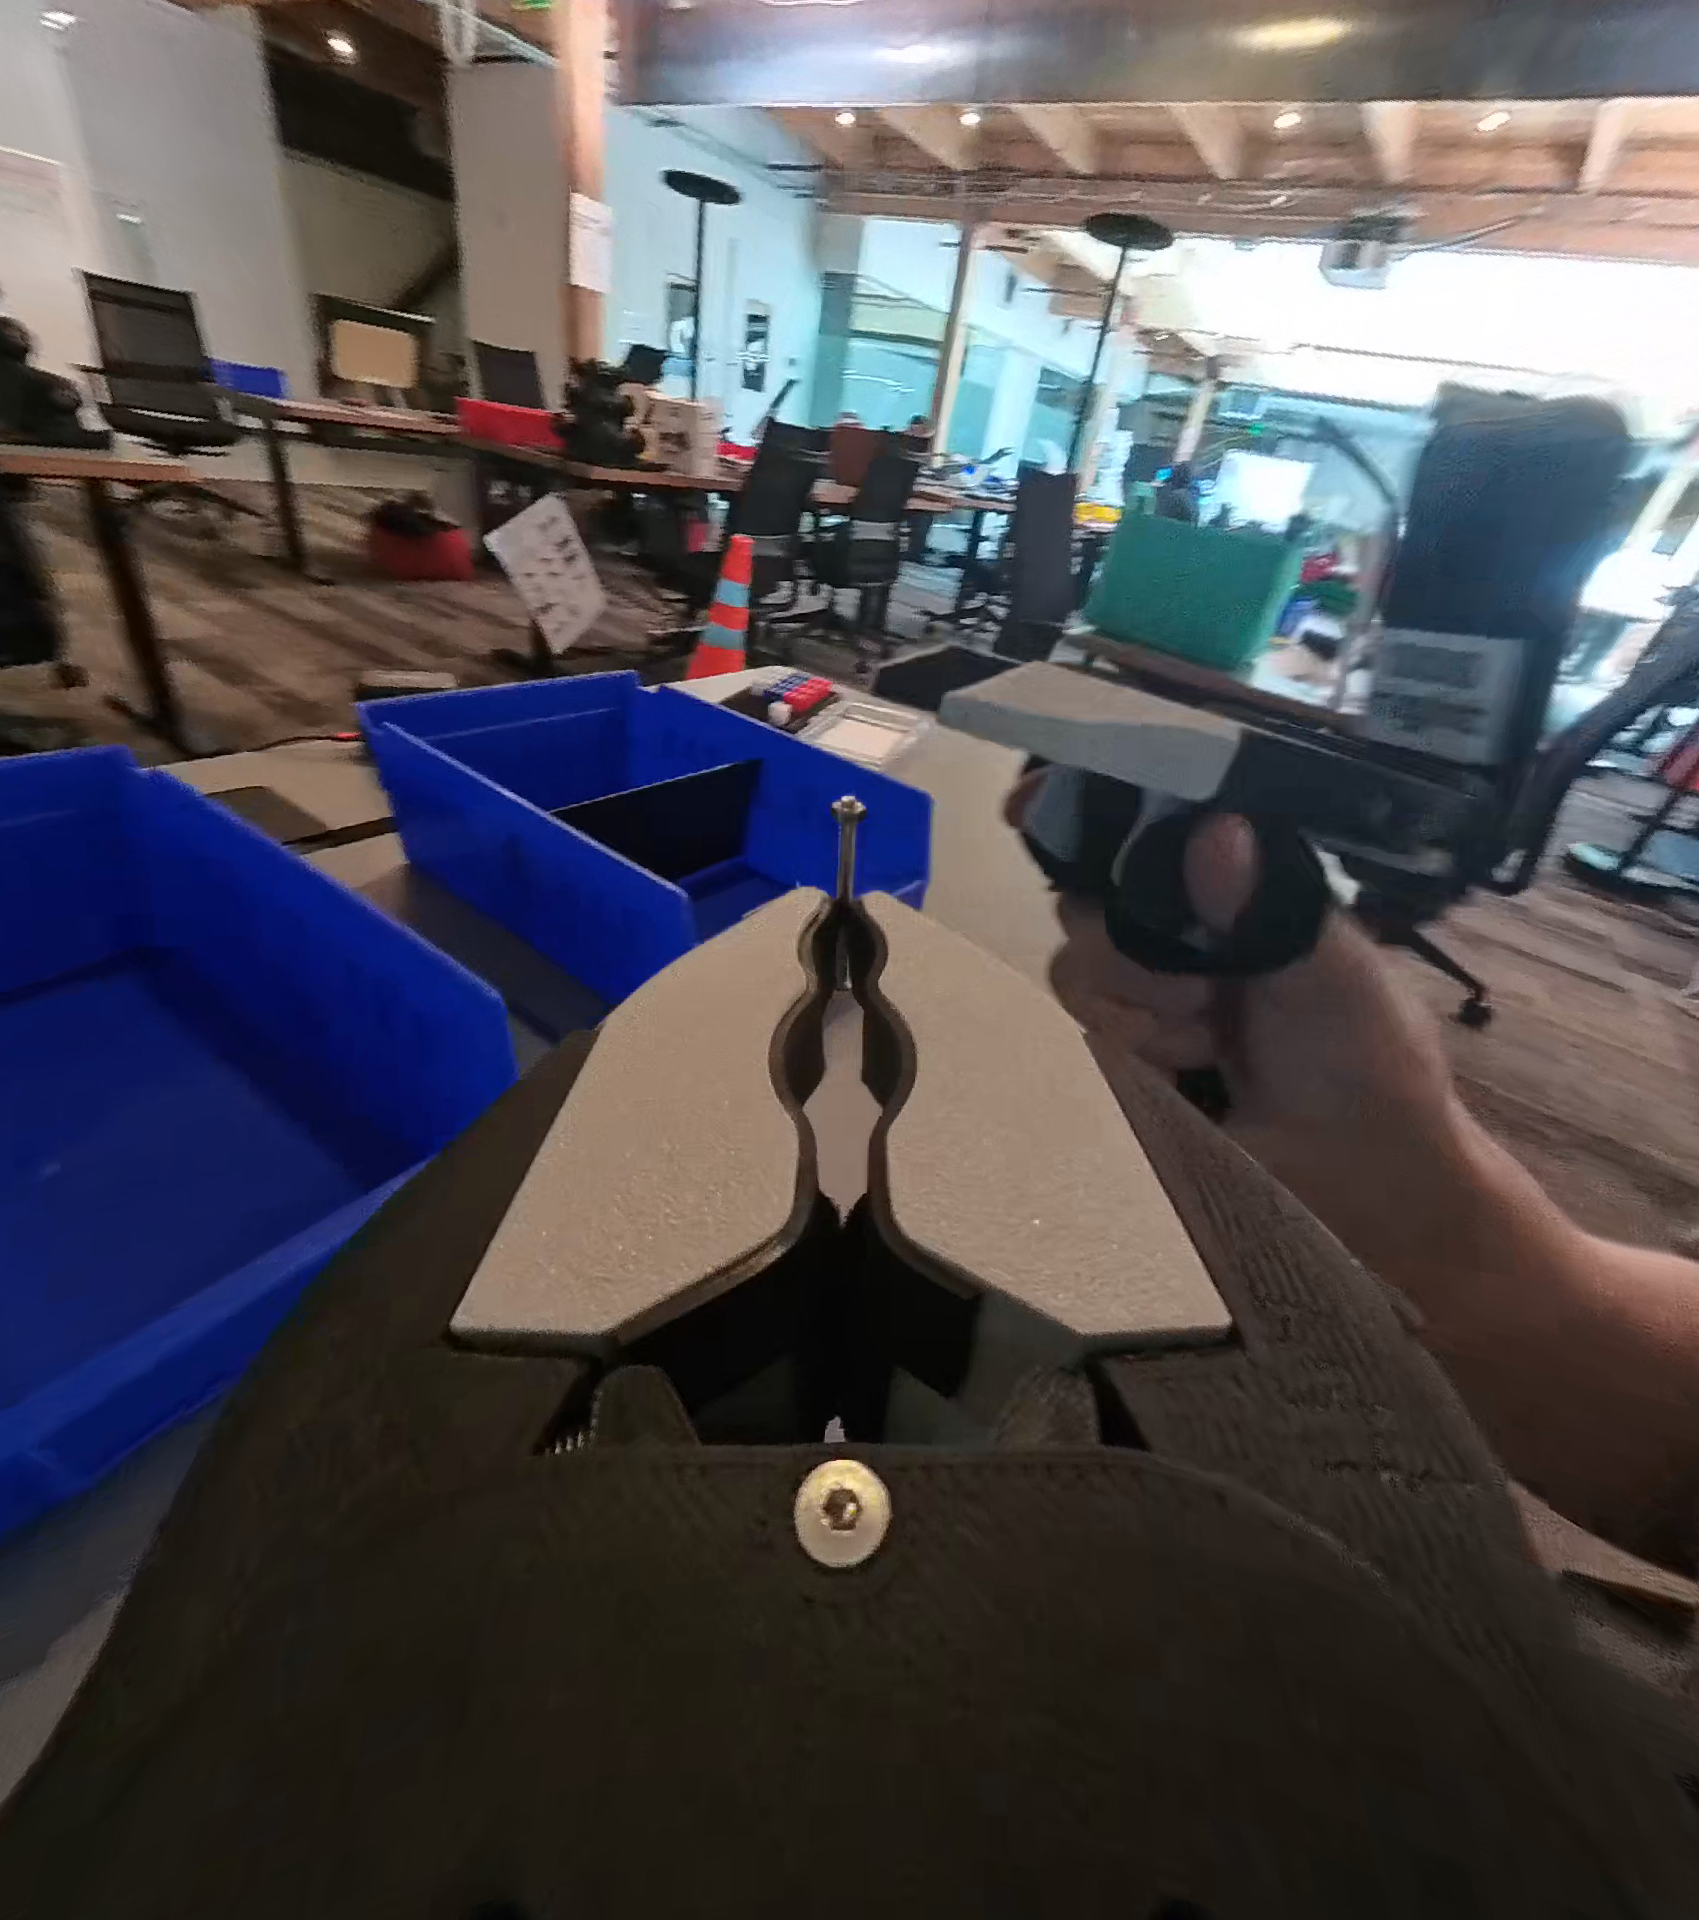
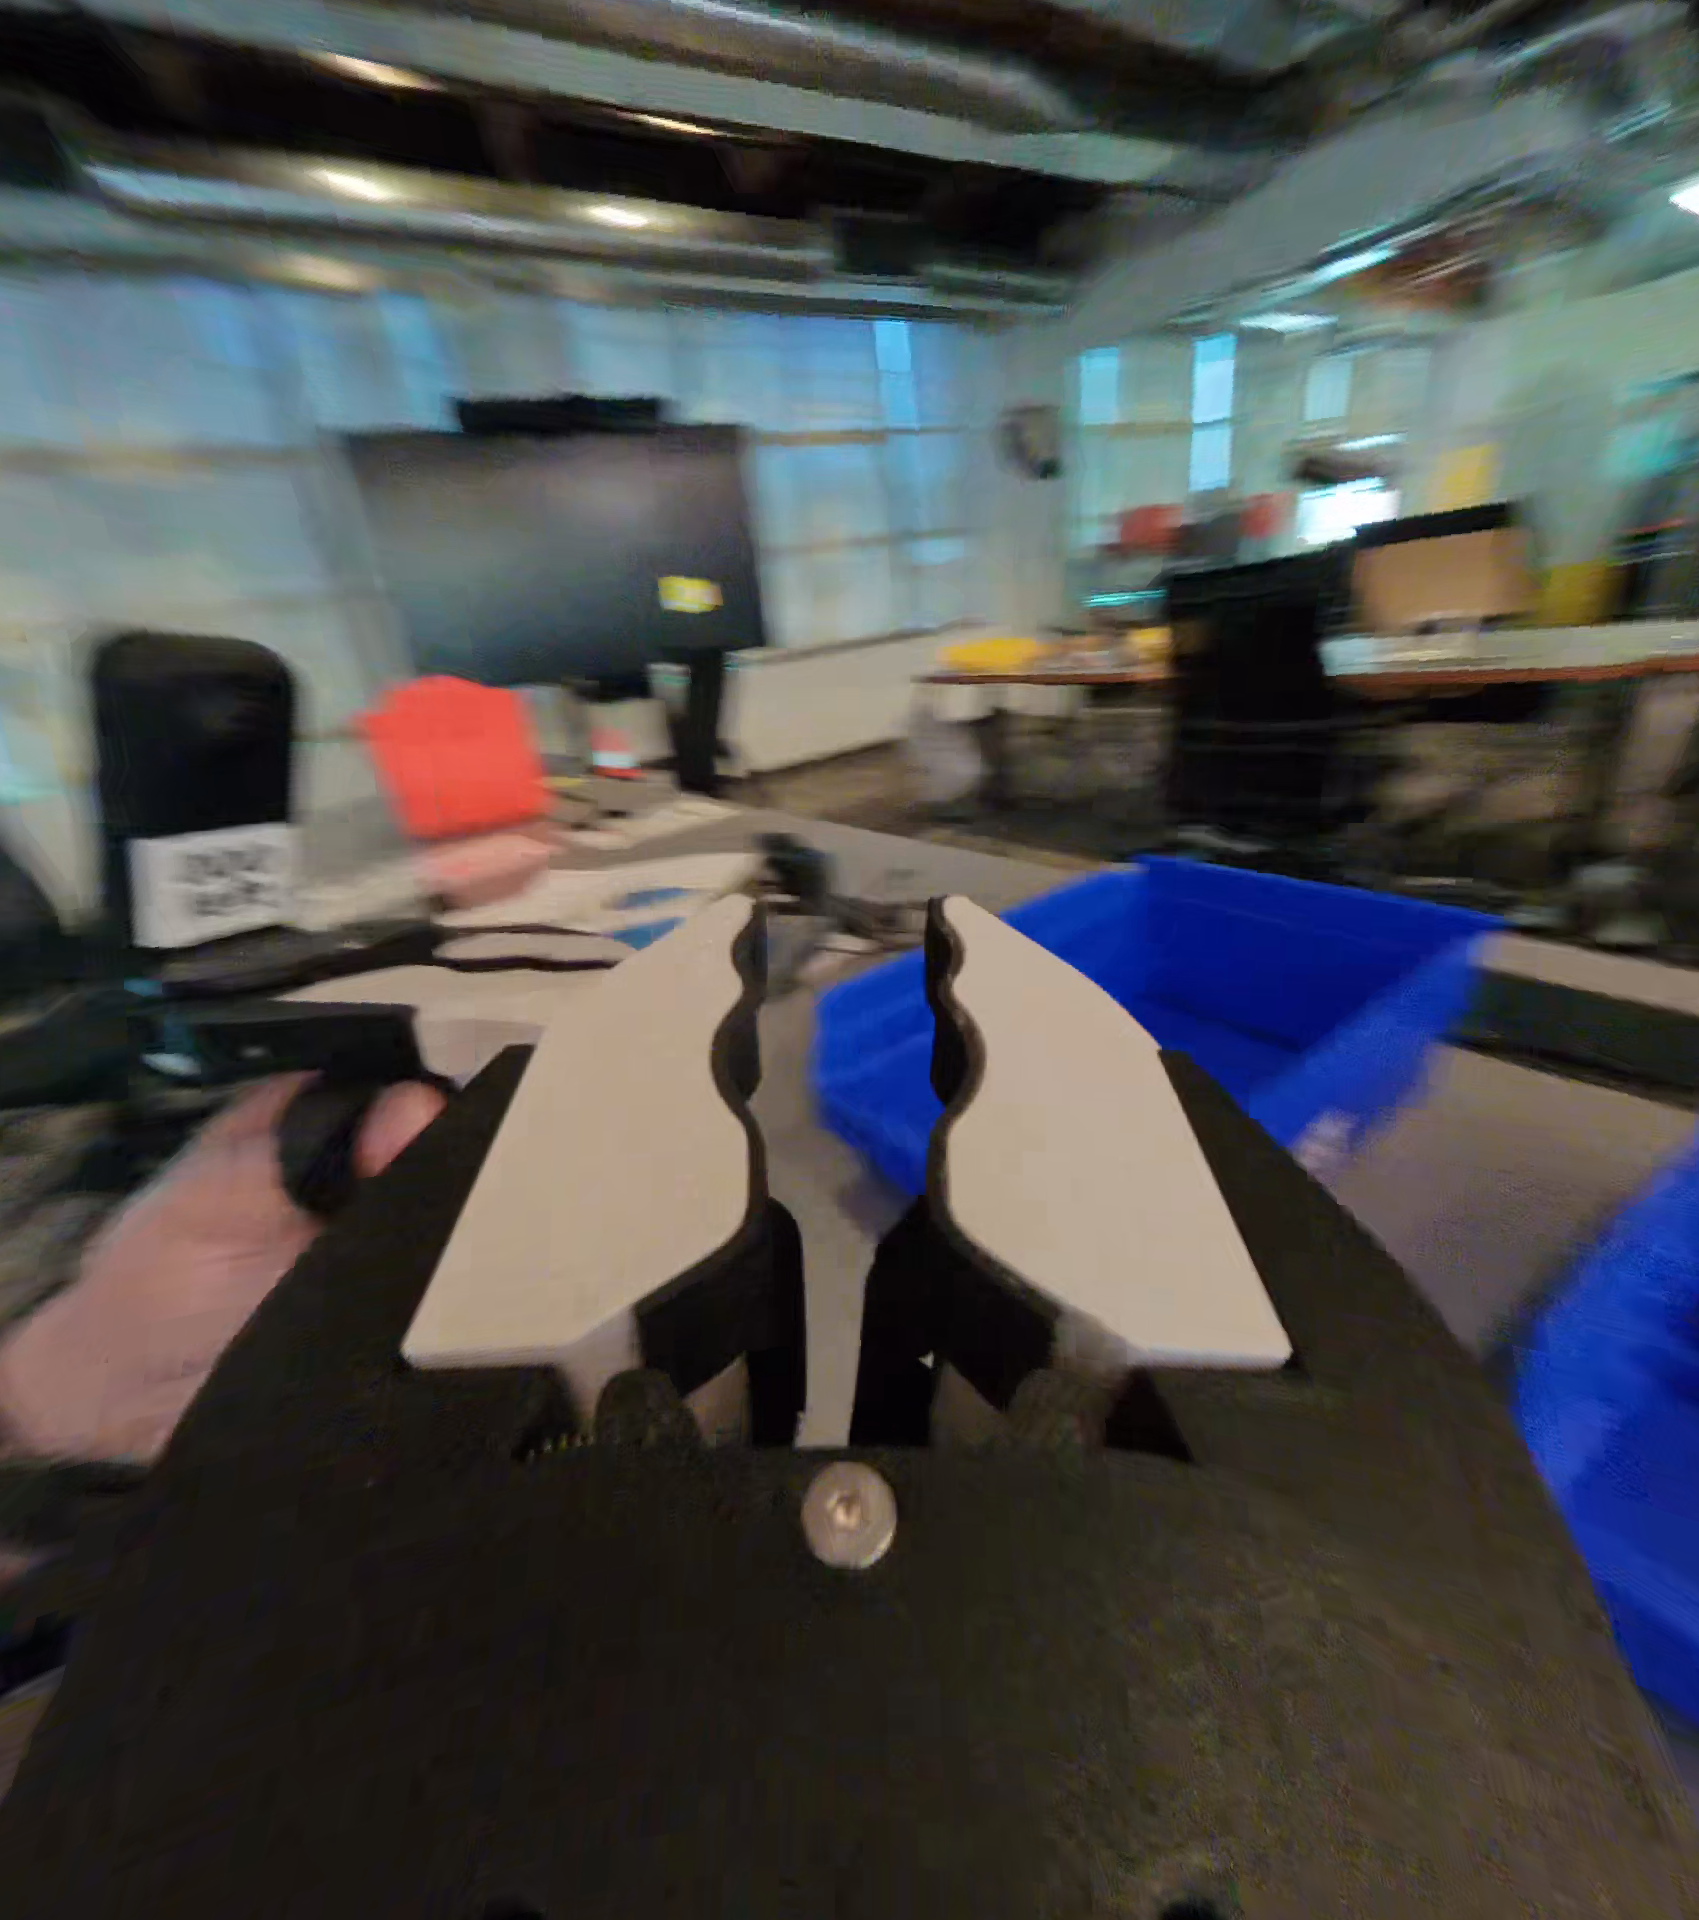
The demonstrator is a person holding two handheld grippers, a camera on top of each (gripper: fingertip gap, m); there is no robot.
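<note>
Left gripper: fingers closed on a thin metal screw, shaft pinched at the very tips, head pointing up and clear of the fingers. Held above the grey table, just in front of the far blue bin, which carried a black divider across its middle. Near blue bin sat low on the left, close beside the gripper body. Right gripper seen to the right in the left wrist view, gripped by a person's hand (black strap across the fingers). In its own view, fingers stood apart with a clear gap, nothing between them. Blue bin lay just beyond and to the right of its tips; second blue bin at the right edge. Right wrist view heavily blurred; background detail not legible.
</note>
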